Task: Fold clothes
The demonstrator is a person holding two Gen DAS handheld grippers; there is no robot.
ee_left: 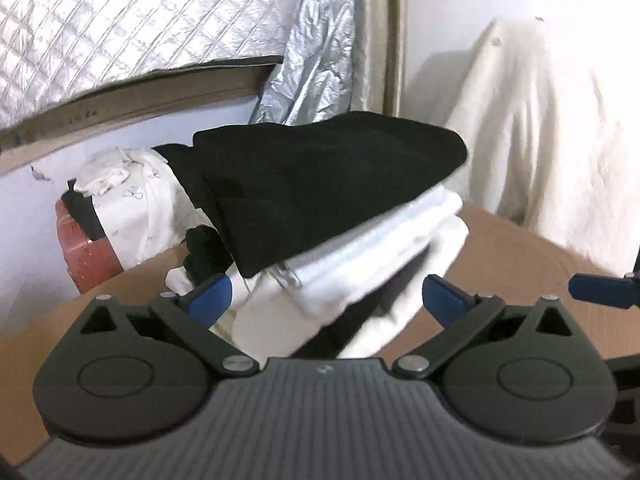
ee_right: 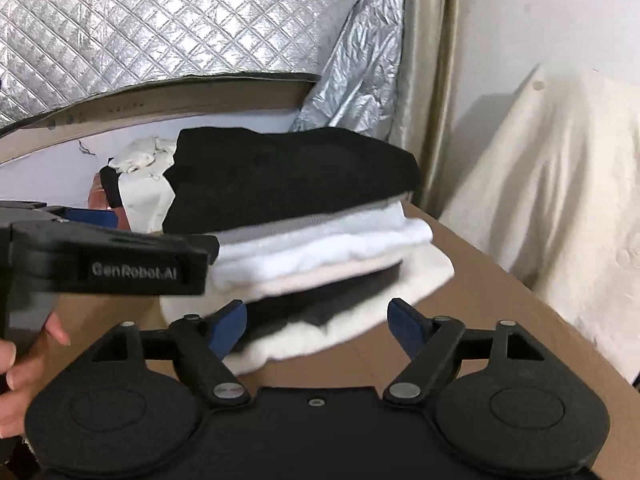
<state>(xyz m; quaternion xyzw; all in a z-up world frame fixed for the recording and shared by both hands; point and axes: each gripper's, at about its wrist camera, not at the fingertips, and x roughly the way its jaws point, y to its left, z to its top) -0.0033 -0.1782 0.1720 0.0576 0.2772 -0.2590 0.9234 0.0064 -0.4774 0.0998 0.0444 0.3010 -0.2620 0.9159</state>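
Note:
A stack of folded clothes sits on the brown table (ee_left: 516,256). A black folded garment (ee_left: 320,188) lies on top, over white folded pieces (ee_left: 372,248). The same black garment (ee_right: 288,176) and white layers (ee_right: 320,256) show in the right wrist view, with a dark grey layer near the bottom. My left gripper (ee_left: 326,294) is open, its blue fingertips either side of the stack's near edge. My right gripper (ee_right: 318,318) is open, just in front of the stack's lower layers. The left gripper's body (ee_right: 112,260) shows at the left of the right wrist view.
A white patterned garment (ee_left: 136,208) lies heaped over a red object (ee_left: 88,256) at the back left. A cream cloth (ee_left: 540,128) drapes over something at the right. A quilted silver sheet (ee_right: 160,20) covers the back wall. The table edge runs along the right (ee_right: 560,320).

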